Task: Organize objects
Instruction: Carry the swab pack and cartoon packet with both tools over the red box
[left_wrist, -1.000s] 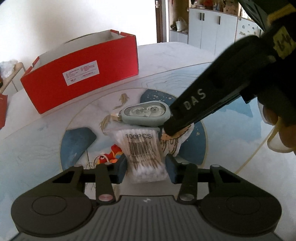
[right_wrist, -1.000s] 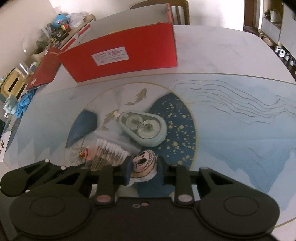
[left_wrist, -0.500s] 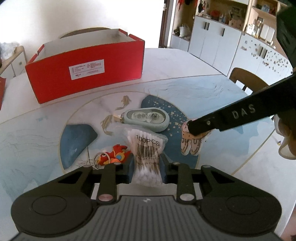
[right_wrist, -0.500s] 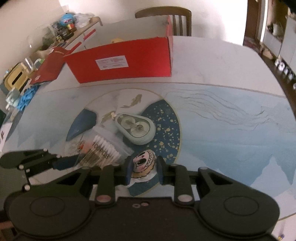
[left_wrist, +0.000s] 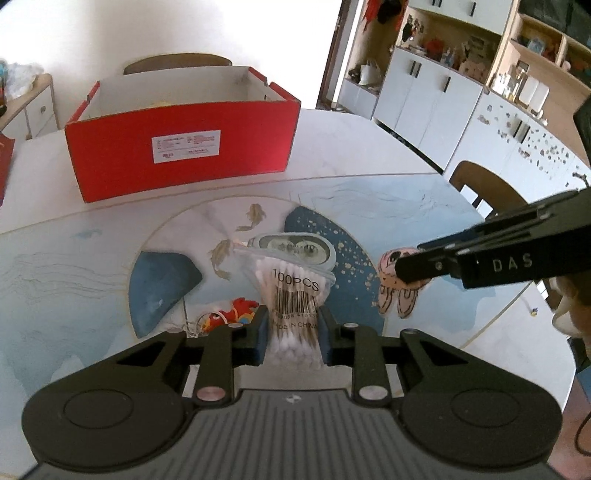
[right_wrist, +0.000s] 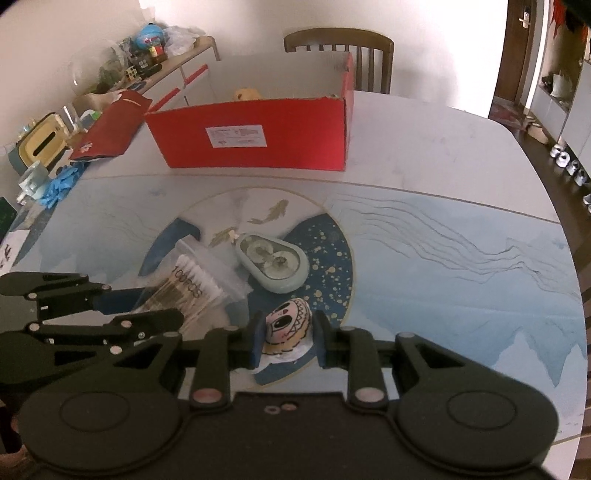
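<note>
Both grippers are loaded now! The left gripper (left_wrist: 291, 334) has clamped onto the clear plastic bag of white cotton swabs (left_wrist: 291, 295), where a second ago its jaws stood wide around it on the patterned blue-and-white surface (right_wrist: 443, 258). Up it comes, bag off the mat. The right gripper (right_wrist: 288, 341) grips the pink cartoon-face soft toy (right_wrist: 288, 325), lifted too. That means two picks done, and I'd say the open red cardboard box (left_wrist: 184, 155) at the far side is next. The bag's long axis runs along the left gripper's fingers, pointing away toward the box, printed end forward. The pale green teardrop-shaped tape dispenser (right_wrist: 273, 258) and small red keychain charm (left_wrist: 232, 314) remain on the mat.
</note>
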